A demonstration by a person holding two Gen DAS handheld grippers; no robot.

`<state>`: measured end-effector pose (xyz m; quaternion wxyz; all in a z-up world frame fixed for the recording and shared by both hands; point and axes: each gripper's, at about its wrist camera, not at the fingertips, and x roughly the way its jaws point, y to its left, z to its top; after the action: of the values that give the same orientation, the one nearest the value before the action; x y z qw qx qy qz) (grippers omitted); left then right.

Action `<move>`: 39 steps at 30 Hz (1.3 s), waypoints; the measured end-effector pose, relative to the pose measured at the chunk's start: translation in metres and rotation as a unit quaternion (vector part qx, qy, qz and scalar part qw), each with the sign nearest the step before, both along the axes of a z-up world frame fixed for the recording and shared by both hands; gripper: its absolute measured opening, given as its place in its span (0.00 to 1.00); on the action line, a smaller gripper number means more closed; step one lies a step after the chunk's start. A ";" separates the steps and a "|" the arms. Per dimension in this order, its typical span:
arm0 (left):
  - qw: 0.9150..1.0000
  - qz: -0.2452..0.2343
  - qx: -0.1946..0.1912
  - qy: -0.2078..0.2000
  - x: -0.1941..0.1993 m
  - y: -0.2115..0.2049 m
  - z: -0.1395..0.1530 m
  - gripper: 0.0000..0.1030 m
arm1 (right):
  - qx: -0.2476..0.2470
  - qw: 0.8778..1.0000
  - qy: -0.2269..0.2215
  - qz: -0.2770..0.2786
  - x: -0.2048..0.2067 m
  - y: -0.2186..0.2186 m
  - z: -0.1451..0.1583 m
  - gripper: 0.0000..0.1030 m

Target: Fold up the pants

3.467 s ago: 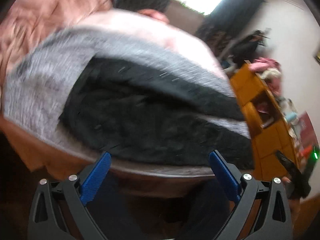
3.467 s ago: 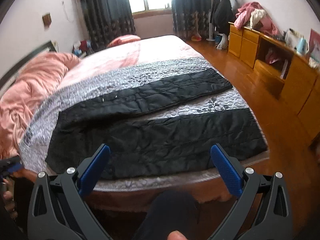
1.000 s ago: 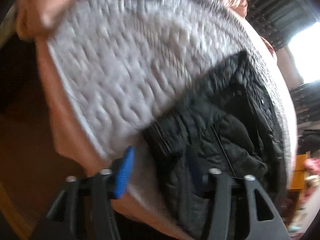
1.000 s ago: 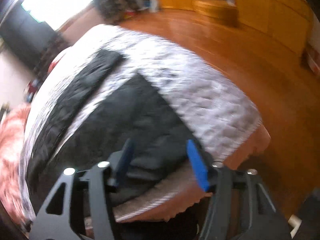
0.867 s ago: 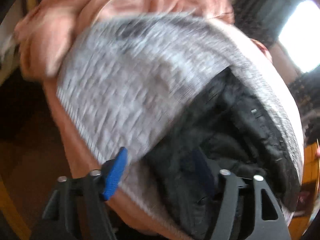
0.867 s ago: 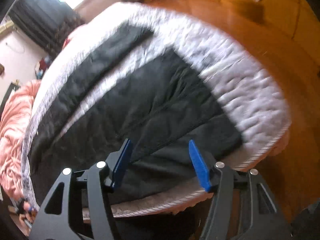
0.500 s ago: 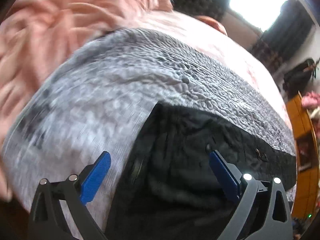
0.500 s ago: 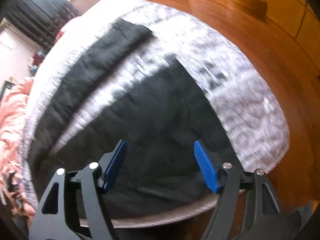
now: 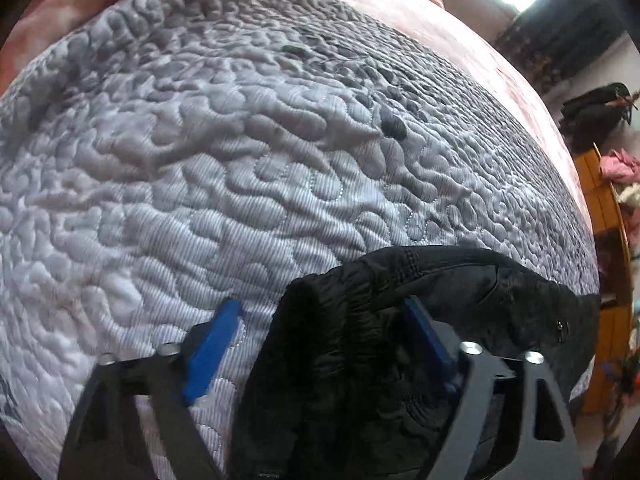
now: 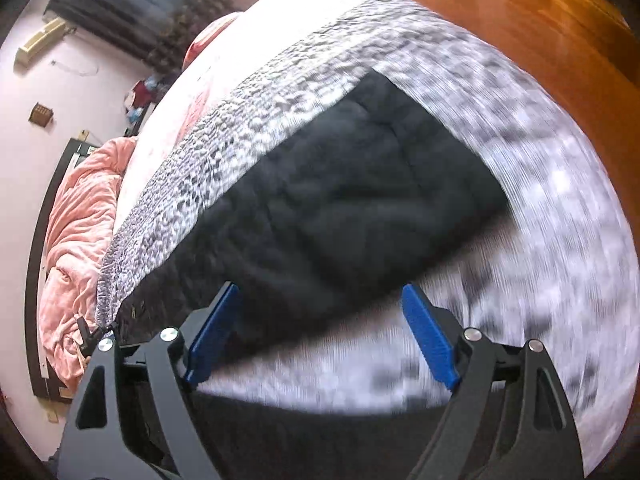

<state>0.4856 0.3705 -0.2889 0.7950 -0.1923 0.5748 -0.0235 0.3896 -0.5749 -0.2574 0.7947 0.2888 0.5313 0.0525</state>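
Black quilted pants lie on a grey quilted bedspread (image 9: 224, 152). In the left wrist view the bunched waistband end (image 9: 360, 344) sits between the blue pads of my left gripper (image 9: 320, 336), which is open around the cloth. In the right wrist view the leg end (image 10: 352, 200) lies flat, folded over so the two legs are stacked. My right gripper (image 10: 320, 328) is open, its left pad at the near edge of the cloth, right pad over the bedspread (image 10: 552, 200).
A pink duvet (image 10: 76, 232) is heaped at the head of the bed. Orange wooden floor (image 10: 540, 28) lies past the foot of the bed. Wooden cabinets (image 9: 604, 216) with clothes stand by the wall.
Both grippers closed part way, lifted the near leg and laid it over the far one. Both then opened, and the left gripper is now narrower around the waistband.
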 end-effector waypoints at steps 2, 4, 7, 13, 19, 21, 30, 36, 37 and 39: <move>1.000 -0.006 -0.008 0.004 0.001 -0.003 0.001 0.49 | -0.011 1.000 0.002 0.003 0.030 -0.013 0.001 0.81; 1.000 -0.013 0.007 0.008 0.004 -0.013 0.001 0.42 | -0.015 1.000 0.003 -0.005 0.059 -0.030 0.000 0.81; 1.000 -0.008 0.022 0.010 0.010 -0.022 0.002 0.38 | -0.028 0.999 0.007 -0.016 0.103 -0.054 -0.006 0.82; 0.999 0.020 0.023 0.010 0.012 -0.018 0.000 0.35 | -0.042 0.998 0.034 0.016 0.160 -0.064 -0.045 0.82; 0.998 0.049 0.030 0.017 0.012 -0.019 -0.001 0.36 | -0.037 0.997 0.042 0.059 0.188 -0.054 -0.068 0.80; 0.998 0.054 0.036 0.018 0.013 -0.022 0.000 0.36 | -0.033 0.995 0.046 0.077 0.190 -0.048 -0.068 0.55; 0.993 0.096 0.061 -0.009 -0.002 -0.022 0.039 0.22 | -0.052 0.995 0.000 0.082 0.152 -0.045 -0.013 0.08; 0.992 0.096 0.046 -0.068 -0.030 -0.025 0.102 0.21 | -0.078 0.992 -0.064 0.072 0.092 -0.050 0.069 0.06; 0.991 0.098 0.038 -0.081 -0.038 -0.024 0.114 0.20 | -0.083 0.991 -0.075 0.068 0.078 -0.051 0.082 0.06; 0.989 0.098 0.028 -0.103 -0.055 -0.026 0.132 0.20 | -0.089 0.990 -0.090 0.062 0.054 -0.052 0.099 0.06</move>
<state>0.4303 0.3450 -0.1573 0.8536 -0.2222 0.4683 0.0513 0.4435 -0.6267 -0.1588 0.8572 0.1777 0.4767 0.0802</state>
